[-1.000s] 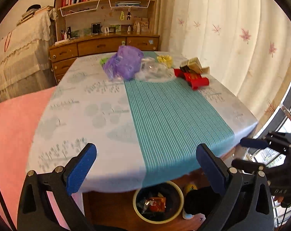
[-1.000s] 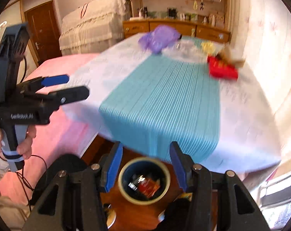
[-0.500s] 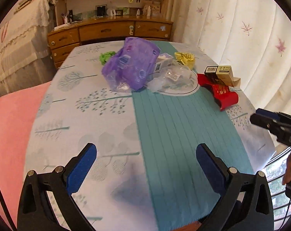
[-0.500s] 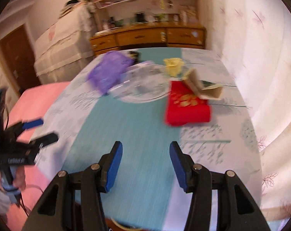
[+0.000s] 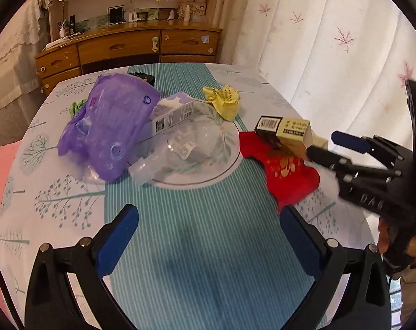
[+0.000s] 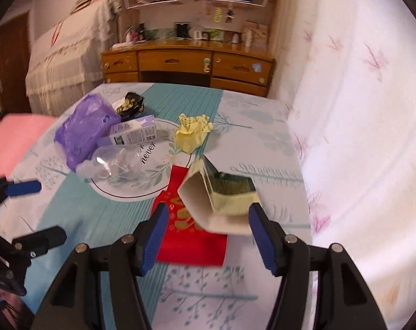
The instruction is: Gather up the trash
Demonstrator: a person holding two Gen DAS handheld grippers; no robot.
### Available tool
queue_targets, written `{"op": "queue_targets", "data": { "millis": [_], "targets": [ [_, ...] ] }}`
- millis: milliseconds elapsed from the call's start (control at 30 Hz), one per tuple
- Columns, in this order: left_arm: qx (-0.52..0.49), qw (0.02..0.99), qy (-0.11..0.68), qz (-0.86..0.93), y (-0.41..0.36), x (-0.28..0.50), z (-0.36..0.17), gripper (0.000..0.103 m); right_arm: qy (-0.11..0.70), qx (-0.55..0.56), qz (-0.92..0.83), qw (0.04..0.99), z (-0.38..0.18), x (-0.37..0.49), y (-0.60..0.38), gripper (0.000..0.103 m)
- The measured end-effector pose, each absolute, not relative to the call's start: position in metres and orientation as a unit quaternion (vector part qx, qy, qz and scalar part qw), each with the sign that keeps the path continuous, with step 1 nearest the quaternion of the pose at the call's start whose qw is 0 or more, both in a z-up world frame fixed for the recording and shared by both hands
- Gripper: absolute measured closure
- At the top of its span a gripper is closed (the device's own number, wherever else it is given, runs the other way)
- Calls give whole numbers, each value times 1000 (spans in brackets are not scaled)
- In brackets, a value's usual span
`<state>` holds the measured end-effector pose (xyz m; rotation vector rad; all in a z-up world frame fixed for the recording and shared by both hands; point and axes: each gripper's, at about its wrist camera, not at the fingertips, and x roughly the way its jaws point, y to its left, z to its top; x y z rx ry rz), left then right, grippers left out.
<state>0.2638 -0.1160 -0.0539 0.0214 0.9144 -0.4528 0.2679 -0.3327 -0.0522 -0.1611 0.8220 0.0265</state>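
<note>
While both grippers hang over the table, the trash lies spread across its far half
Right gripper (image 6: 208, 221): lower centre of the right wrist view, jaws apart and just been opening; the open end of the yellow carton (image 6: 221, 198) sits between the blue pads, which do not press on it
Left gripper (image 5: 208, 236): bottom of the left wrist view, jaws wide apart, nothing between them, only striped cloth below
Yellow carton: lying tilted on the red envelope (image 6: 191, 236), centre of the right wrist view; at the right of the left wrist view, the right gripper's finger is beside it
Purple bag (image 5: 108, 132): left of centre, crumpled, against the small printed box (image 5: 172, 114)
Clear plastic (image 5: 180, 151): on the round printed mat (image 5: 224, 165), centre
Yellow wrapper (image 5: 224, 101): crumpled, above centre, at the mat's far edge
Black wrapper (image 6: 130, 104): behind the purple bag, upper left of centre
Table (image 5: 208, 247): teal striped runner down the middle, tree-print cloth on both sides
</note>
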Motion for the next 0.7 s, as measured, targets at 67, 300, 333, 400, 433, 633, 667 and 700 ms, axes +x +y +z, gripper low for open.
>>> {"op": "queue_targets", "data": {
  "millis": [67,300,333,400,433,633,667,700],
  "targets": [
    [5,873,440,-212,-119,271,-54,4,398,-106,21,911,-59,274,-325,43],
    [-14,863,460,-207,-127,291,-64,4,407,-161,23,899,-86,294,-317,84],
    [-16,861,463,-209,-129,293,-67,4,401,-157,21,902,-86,293,-320,83],
    [-20,856,470,-216,-135,298,-71,4,386,-138,23,912,-81,287,-329,84],
    [-23,853,472,-221,-139,300,-73,4,382,-110,29,917,-79,284,-339,84],
    [-19,838,487,-244,-175,313,-84,4,369,-6,26,929,-78,271,-383,85],
    [-18,837,489,-244,-179,315,-85,4,368,2,24,930,-78,269,-386,85],
    [-17,836,491,-245,-185,317,-88,4,365,12,23,930,-78,266,-390,85]
  ]
}}
